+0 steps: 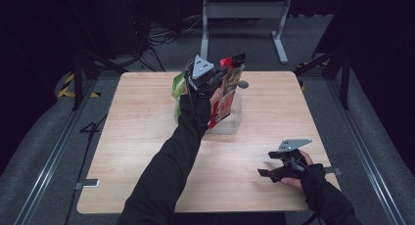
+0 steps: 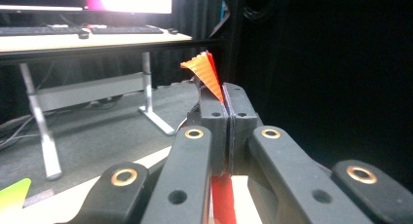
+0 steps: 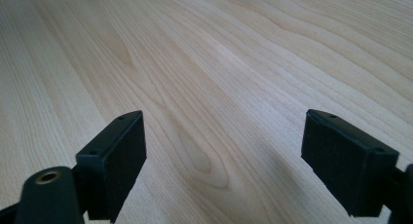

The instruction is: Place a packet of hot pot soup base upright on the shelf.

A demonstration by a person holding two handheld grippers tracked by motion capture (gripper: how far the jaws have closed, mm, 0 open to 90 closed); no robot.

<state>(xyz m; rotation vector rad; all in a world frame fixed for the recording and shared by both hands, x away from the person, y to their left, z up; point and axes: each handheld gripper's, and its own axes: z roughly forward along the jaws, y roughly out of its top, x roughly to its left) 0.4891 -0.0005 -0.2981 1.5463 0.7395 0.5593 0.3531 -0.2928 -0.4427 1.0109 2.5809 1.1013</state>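
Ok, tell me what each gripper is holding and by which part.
The left gripper is shut on the red snack bag, pinching its crimped top edge. The right gripper holds nothing; its jaws are open.

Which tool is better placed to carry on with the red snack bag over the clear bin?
Left. The left tool is shut on the red snack bag above the clear bin; the right tool rests open near the table's front edge.

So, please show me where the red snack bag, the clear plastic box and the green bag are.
red snack bag (image 1: 226, 95), high view, on its printed front face.
clear plastic box (image 1: 234, 118), high view, on its right wall.
green bag (image 1: 178, 84), high view, on its visible left edge.
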